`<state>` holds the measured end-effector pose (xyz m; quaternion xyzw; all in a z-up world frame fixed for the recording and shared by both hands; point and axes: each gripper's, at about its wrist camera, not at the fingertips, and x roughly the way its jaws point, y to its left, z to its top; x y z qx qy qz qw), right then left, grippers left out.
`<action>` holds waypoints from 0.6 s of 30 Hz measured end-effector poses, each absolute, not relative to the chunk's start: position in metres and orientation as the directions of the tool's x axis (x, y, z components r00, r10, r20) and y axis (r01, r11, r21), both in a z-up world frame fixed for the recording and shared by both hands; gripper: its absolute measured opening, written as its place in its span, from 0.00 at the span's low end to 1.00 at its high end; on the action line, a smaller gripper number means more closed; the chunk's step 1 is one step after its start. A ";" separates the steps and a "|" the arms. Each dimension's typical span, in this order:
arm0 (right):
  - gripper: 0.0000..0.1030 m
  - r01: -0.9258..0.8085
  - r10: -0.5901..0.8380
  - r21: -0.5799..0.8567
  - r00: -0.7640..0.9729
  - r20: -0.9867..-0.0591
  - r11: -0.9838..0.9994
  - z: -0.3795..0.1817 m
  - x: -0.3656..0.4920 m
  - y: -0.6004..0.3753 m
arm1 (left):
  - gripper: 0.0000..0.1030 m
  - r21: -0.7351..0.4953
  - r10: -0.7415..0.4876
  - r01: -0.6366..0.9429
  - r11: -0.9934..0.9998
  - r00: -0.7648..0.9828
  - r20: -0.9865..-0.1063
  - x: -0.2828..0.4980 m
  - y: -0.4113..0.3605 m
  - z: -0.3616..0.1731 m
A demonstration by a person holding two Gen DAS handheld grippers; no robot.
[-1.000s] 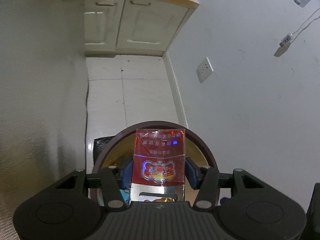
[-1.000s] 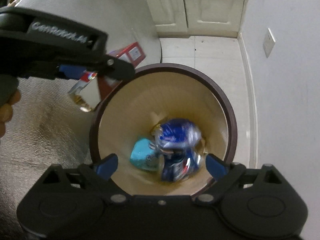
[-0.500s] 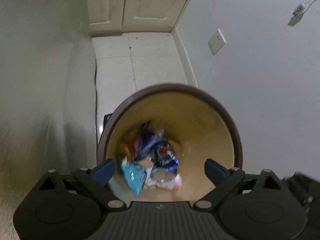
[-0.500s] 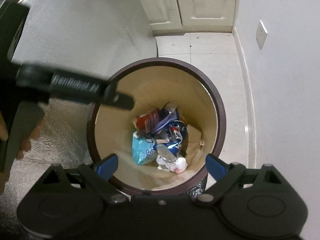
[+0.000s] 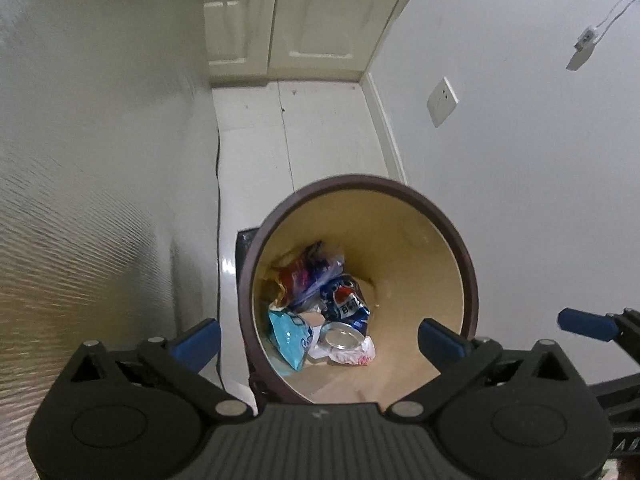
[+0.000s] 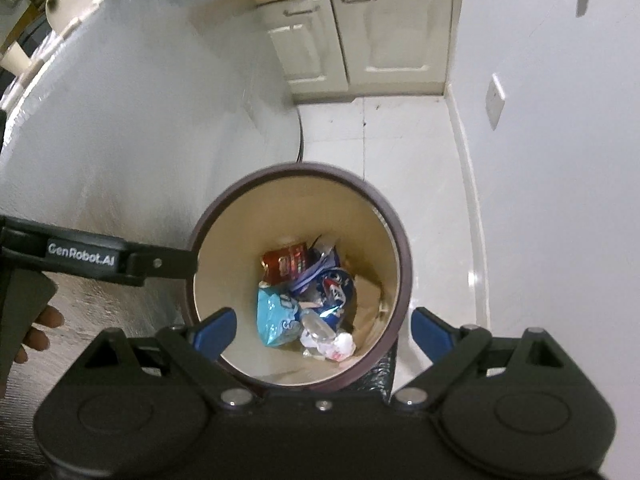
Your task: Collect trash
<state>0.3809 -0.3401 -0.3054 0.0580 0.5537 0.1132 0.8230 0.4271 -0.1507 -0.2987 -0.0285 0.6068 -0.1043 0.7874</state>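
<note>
Both tools hang over one round bin (image 6: 402, 256). The left gripper (image 5: 318, 336) has its two blue fingers (image 5: 198, 338) opening wide, nothing between them; the right gripper (image 6: 322, 330) stands wide and empty too. At twelve o'clock below, the bin's bottom holds one teal packet (image 6: 276, 316), one blue can (image 6: 336, 292), one red wrapper (image 6: 286, 264), one white wad (image 6: 340, 346). Farther, two cabinet doors (image 6: 356, 40).

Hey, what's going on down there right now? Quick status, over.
Left gripper jaws opening, nothing between them; right gripper open, empty. Red packet lying in the bin with other trash. Nothing in the way.
</note>
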 end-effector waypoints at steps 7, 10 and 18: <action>0.92 -0.119 0.234 0.203 0.396 -0.888 0.972 -0.269 0.374 -0.352 | 1.00 -0.145 -0.177 0.121 0.982 0.313 -0.933 0.413 -0.150 -0.254; 0.92 -0.129 0.226 0.189 0.415 -0.881 0.973 -0.250 0.370 -0.353 | 1.00 -0.151 -0.183 0.119 0.981 0.334 -0.925 0.406 -0.148 -0.236; 0.92 -0.126 0.202 0.161 0.482 -0.852 0.979 -0.196 0.363 -0.354 | 1.00 -0.136 -0.167 0.105 0.985 0.407 -0.898 0.379 -0.138 -0.186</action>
